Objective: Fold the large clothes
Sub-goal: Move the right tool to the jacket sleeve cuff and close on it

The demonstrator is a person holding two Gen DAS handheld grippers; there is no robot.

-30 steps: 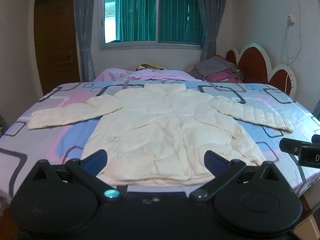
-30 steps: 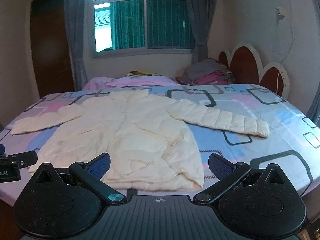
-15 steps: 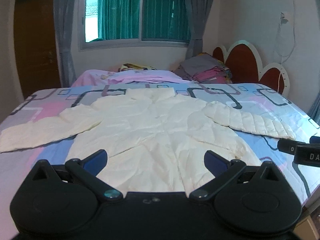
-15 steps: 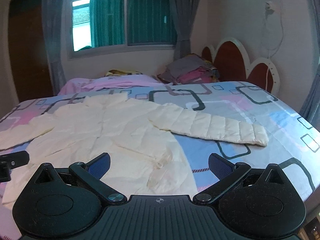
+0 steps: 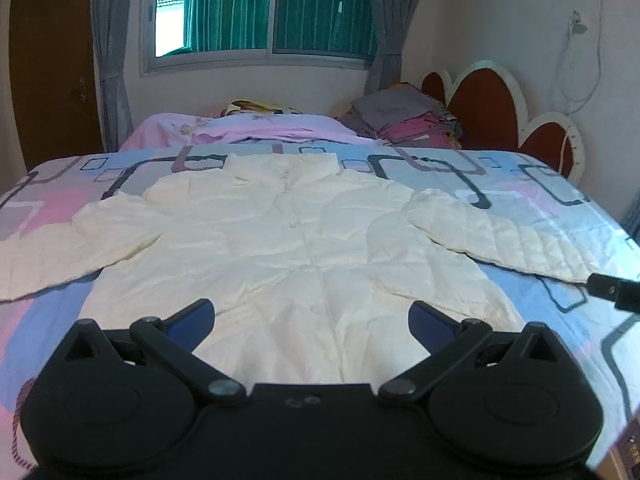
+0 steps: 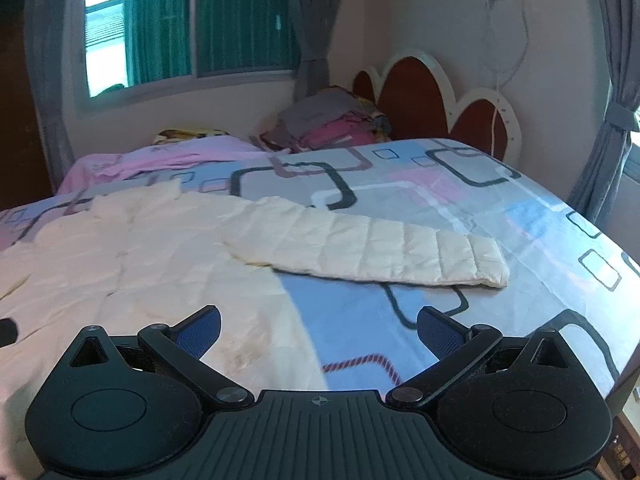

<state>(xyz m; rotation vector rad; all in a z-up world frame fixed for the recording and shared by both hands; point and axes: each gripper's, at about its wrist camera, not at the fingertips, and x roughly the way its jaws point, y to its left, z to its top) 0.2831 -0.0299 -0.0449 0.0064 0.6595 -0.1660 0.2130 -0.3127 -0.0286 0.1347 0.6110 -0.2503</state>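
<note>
Lying flat on the bed [image 5: 532,200], the cream quilted jacket [image 5: 288,248] is spread with its front side up, the collar toward the window [image 5: 264,12] and the hem toward the cameras. Both sleeves are stretched out to the sides: the left sleeve [image 5: 60,248] goes off toward the left edge of the left wrist view, and the right sleeve [image 6: 384,252] lies on the blue and pink patterned sheet, with its cuff pointing to the right. The left gripper [image 5: 312,316] hangs above the lower middle of the jacket, with its jaws spread wide and nothing between them; its blue fingertips [image 5: 192,316] seem to be a little above the fabric, but the view does not let me say if they touch it. The right gripper [image 6: 318,326] is also wide open and holds nothing; it is over the right lower edge of the jacket, so its left finger is above the cream fabric and its right finger is above the bare sheet. In the left wrist view one black tip of the right gripper shows at the right border, just beside the cuff. Behind the jacket there is a pink blanket [image 5: 248,132] and a pile of folded clothes [image 5: 404,120] near the red headboard [image 5: 484,112]. Grey curtains [image 5: 112,48] hang at both sides of the window.
</note>
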